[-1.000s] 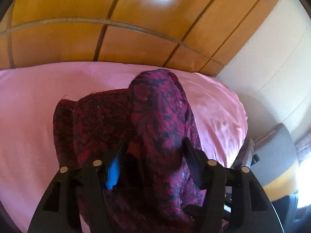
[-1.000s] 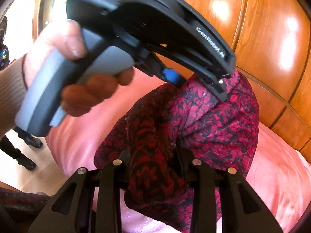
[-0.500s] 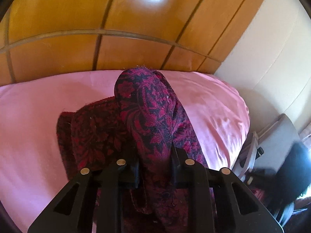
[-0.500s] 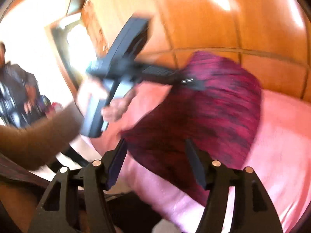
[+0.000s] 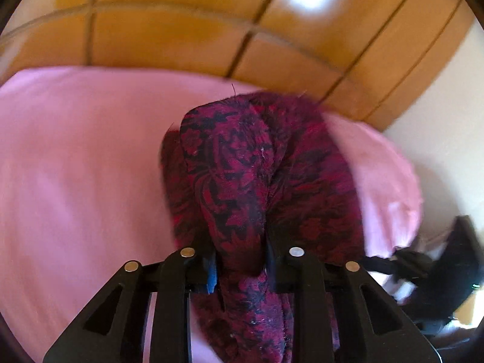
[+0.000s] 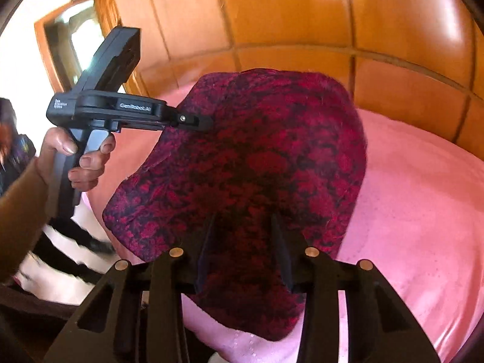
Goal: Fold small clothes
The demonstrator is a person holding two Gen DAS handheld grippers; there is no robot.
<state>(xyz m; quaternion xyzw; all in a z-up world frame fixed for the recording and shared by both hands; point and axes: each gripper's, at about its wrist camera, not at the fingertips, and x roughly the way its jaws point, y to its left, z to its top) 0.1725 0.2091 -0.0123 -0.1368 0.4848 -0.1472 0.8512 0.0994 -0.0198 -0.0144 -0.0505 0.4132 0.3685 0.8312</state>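
I have the left gripper (image 5: pixel 240 260) clamped on a bunched edge of the red-black garment (image 6: pixel 257 163), and the right gripper (image 6: pixel 242 251) pinches another edge. The cloth hangs lifted over the pink bed (image 6: pixel 423 211) near its corner, spread out to line up a fold.

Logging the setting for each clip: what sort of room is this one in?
Most likely a bedroom: a bed with a pink sheet, a glossy wooden headboard behind it, and a dark red patterned garment held over it by both tongs.
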